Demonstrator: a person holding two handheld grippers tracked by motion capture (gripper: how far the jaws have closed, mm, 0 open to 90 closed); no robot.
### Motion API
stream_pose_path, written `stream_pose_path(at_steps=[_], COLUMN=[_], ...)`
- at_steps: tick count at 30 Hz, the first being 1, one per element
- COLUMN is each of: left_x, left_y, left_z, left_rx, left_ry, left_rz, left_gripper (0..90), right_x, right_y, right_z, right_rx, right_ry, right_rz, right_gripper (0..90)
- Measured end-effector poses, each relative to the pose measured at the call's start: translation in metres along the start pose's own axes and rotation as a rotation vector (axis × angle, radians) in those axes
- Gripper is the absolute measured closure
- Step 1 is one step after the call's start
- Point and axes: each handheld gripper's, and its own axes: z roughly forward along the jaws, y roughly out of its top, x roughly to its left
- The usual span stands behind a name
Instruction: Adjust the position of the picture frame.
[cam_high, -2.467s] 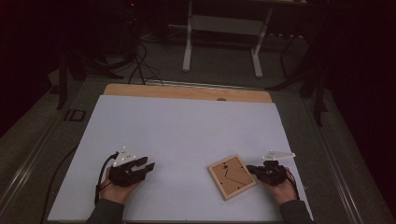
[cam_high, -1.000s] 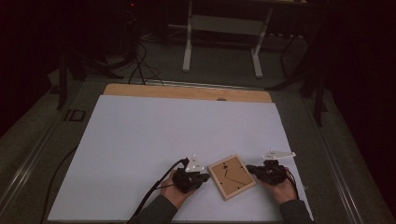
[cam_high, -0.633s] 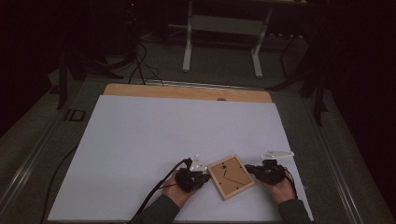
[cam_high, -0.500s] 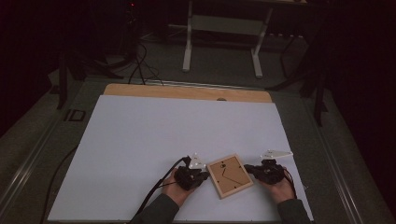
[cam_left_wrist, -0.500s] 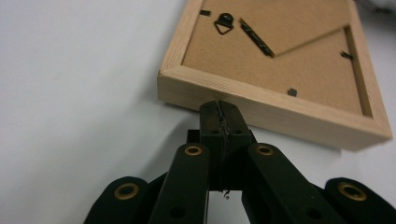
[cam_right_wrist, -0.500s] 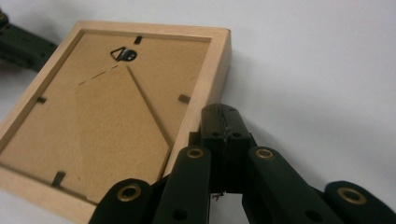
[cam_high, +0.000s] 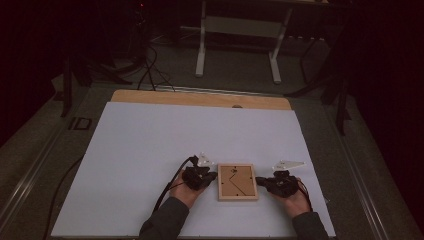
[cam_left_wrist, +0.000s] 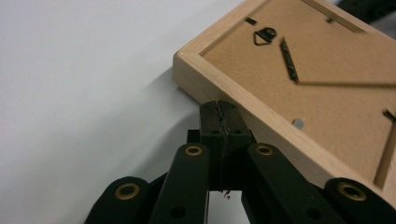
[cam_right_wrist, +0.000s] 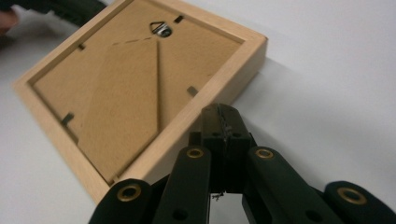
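Frame of pale wood (cam_high: 238, 182) lies face down on the white table (cam_high: 150, 150), near its six o'clock edge, and holds a brown fibreboard backing panel (cam_right_wrist: 126, 88) set within its rim. On that panel sit a small metal hanging loop (cam_right_wrist: 161, 27), black retaining tabs (cam_right_wrist: 68, 118) along the inner edges and a triangular easel flap lying flat. In the high view the picture frame sits square between the two tools, the left gripper (cam_high: 209, 176) at its nine o'clock side and the right gripper (cam_high: 262, 182) at its three o'clock side. In the left gripper view the jaws are clenched together with nothing between them, their tips pressed against the frame's outer rail just beside a corner. In the right gripper view the jaws are likewise closed on nothing, tips touching the opposite rail.
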Motion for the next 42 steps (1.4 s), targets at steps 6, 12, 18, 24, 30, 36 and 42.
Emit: stream_pose_path(at_steps=[6, 12, 18, 24, 30, 36, 42], left_x=[0.014, 0.023, 0.017, 0.005, -0.012, -0.030, -0.038], left_y=[0.004, 0.004, 0.002, -0.007, -0.018, -0.031, -0.038], left_z=[0.002, 0.001, -0.015, -0.037, -0.051, -0.047, -0.038], left_rx=[-0.010, -0.022, -0.057, -0.109, -0.148, -0.116, -0.074], left_ry=[0.025, 0.032, 0.025, 0.006, -0.037, -0.074, -0.085], left_rz=[-0.023, -0.032, -0.016, 0.004, 0.025, 0.061, 0.087], left_gripper=[90.0, 90.0, 89.9, 89.8, 89.2, 89.3, 89.5], right_x=[0.007, 0.016, 0.010, 0.002, -0.007, -0.010, -0.012], right_y=[0.003, 0.008, 0.012, 0.015, 0.023, 0.036, 0.048], right_z=[0.005, 0.011, 0.007, 0.006, 0.010, 0.018, 0.028], right_rx=[0.004, 0.017, -0.023, -0.045, -0.073, -0.073, -0.081], right_ry=[0.019, 0.030, 0.000, -0.035, -0.065, -0.089, -0.106], right_rz=[-0.016, -0.057, -0.044, -0.031, 0.000, -0.006, 0.001], right_gripper=[89.9, 89.9, 89.9, 89.8, 89.8, 89.8, 89.8])
